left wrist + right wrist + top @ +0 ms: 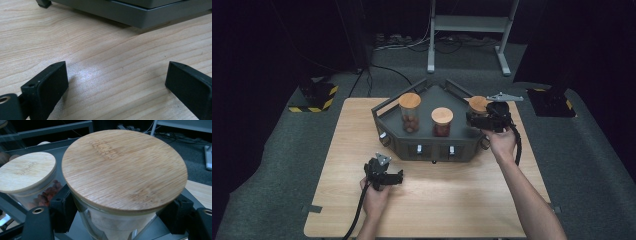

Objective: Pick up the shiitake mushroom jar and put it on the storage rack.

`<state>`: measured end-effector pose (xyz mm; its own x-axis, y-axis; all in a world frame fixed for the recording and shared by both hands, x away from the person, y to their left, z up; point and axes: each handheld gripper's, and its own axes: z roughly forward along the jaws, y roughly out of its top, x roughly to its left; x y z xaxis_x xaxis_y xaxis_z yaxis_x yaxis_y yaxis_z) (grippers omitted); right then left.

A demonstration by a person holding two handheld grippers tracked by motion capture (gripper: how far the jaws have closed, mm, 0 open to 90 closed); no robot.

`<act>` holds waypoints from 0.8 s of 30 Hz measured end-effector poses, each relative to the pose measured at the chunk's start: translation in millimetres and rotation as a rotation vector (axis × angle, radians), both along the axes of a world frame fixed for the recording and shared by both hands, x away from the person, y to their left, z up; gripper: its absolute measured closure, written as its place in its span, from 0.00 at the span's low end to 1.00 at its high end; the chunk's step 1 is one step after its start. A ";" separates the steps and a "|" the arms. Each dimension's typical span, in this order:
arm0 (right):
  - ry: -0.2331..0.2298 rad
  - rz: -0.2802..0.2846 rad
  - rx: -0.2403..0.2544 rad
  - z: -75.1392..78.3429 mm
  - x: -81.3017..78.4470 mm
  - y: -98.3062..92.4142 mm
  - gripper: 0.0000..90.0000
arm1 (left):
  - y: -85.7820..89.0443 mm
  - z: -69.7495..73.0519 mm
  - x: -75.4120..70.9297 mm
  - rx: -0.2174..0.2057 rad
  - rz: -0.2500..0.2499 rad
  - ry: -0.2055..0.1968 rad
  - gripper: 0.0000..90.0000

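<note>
A glass jar with a round bamboo lid (122,167) stands between my right gripper's (120,215) jaws, which are shut on its glass body just under the lid. From above, this jar (478,104) is at the right end of the dark tray (432,145), with my right gripper (478,118) on it. A tall jar (410,112) of brown round things and a shorter jar (442,121) of reddish pieces stand in the tray. The shorter jar (25,172) sits left of the held one. My left gripper (399,176) rests open low over the table in front of the tray, jaws (116,80) apart over bare wood.
The tray's grey base (140,15) lies just beyond my left gripper's jaws. The wooden table (447,200) stands on grey carpet. A white metal stand (467,30) and cables sit behind the table; black-and-yellow feet (314,97) flank it.
</note>
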<state>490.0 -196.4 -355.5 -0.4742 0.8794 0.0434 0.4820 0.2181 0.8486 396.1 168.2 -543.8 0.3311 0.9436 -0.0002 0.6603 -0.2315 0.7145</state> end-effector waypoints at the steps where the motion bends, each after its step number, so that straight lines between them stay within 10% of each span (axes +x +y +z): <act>1: -0.001 0.000 -0.001 -0.1 0.6 0.0 0.28 | 0.0 0.0 0.0 0.000 0.000 0.000 0.05; 24: 0.001 0.023 -0.041 -15.6 13.2 19.5 0.28 | 0.1 0.1 0.0 0.001 0.000 0.000 0.05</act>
